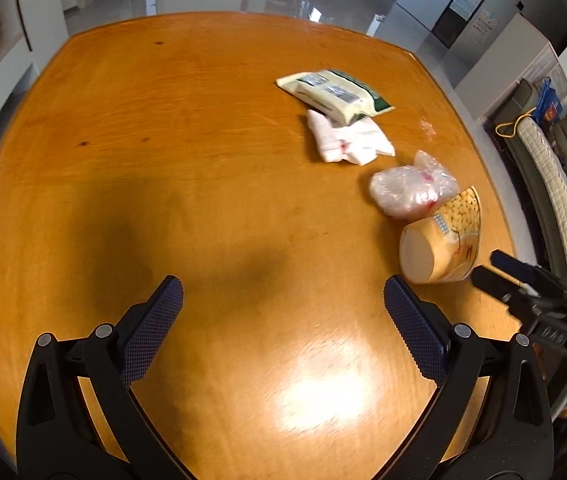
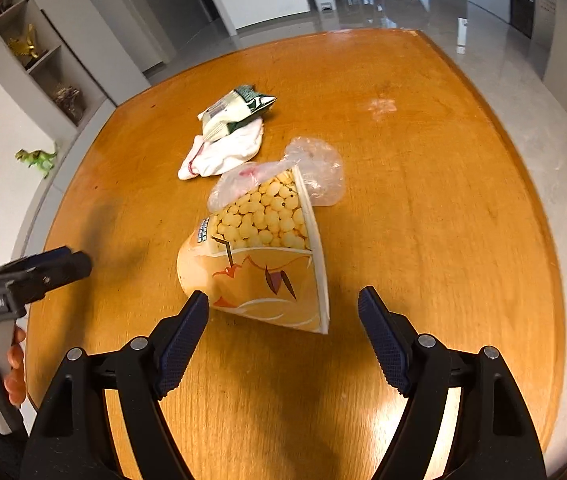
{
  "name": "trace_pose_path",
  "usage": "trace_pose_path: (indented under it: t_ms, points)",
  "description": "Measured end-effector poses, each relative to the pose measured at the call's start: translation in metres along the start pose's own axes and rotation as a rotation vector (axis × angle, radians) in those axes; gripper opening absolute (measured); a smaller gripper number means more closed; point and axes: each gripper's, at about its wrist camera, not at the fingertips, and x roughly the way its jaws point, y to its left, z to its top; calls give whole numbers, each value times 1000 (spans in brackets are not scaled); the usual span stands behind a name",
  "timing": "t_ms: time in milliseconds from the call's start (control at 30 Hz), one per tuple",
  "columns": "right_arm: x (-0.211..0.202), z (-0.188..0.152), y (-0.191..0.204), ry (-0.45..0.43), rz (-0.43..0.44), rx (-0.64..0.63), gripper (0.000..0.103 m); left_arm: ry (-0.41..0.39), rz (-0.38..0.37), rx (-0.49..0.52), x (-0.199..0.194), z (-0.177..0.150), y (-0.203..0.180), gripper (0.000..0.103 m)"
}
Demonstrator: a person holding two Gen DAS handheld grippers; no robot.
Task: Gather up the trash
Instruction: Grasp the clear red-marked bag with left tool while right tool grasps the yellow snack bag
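On the orange-brown wooden table [image 2: 423, 208], four pieces of trash lay in a loose line toward its right side. Nearest the right gripper [image 2: 283, 308] a paper cup [image 2: 259, 264] printed with yellow puffs lay tipped on its side, its rim toward the right, and the gripper's jaws stood wide apart on either side of the cup's near end, the left fingertip just beside its base, with nothing between the pads. Behind the cup, touching its rim, sat a crumpled clear plastic bag [image 2: 315, 168]. Farther back lay a white crumpled tissue [image 2: 227, 152], and a cream-and-green snack wrapper [image 2: 235, 112] rested partly on top of it. The left gripper [image 1: 283, 300] hovered over bare wood well to the left of the trash, its jaws also spread wide and empty. From its view the cup [image 1: 439, 240] lay to the right, with the bag [image 1: 411, 188], tissue [image 1: 347, 140] and wrapper [image 1: 335, 94] beyond.
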Motion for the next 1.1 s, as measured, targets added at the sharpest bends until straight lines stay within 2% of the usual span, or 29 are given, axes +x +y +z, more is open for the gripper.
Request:
trace_pose_path:
  t_ms: [100, 167, 233, 333, 400, 500, 700, 800, 900, 1000, 1100]
  points:
    - [8, 1, 1, -12, 46, -30, 78, 33, -35, 3, 18, 10, -11, 97]
    - [10, -1, 4, -14, 83, -58, 70, 41, -39, 16, 26, 15, -18, 97]
    - [10, -7, 10, 1, 94, -100, 30, 49, -39, 35, 33, 23, -25, 97]
    - [7, -18, 16, 26, 113, -139, 12, 61, -55, 55, 40, 32, -38, 97]
    - [1, -27, 21, 31, 108, -162, 5, 68, -75, 73, 45, 37, -52, 97]
    - [-13, -42, 23, 37, 94, -162, 4, 86, -89, 91, 53, 42, -69, 97]
    - [-44, -65, 10, 34, 83, -75, 4, 124, -136, 147, 80, 54, -115, 97]
    - [-52, -69, 9, 29, 66, -62, 4, 126, -129, 182, 93, 58, -130, 97]
    - [-57, -74, 9, 26, 56, -51, 4, 75, -77, 231, 102, 65, -143, 96]
    - [-60, -78, 13, 24, 43, -50, 4, 53, -23, 276, 109, 67, -145, 66]
    - [-63, -81, 21, 17, 36, -66, 4, 26, 0, 295, 109, 63, -142, 50]
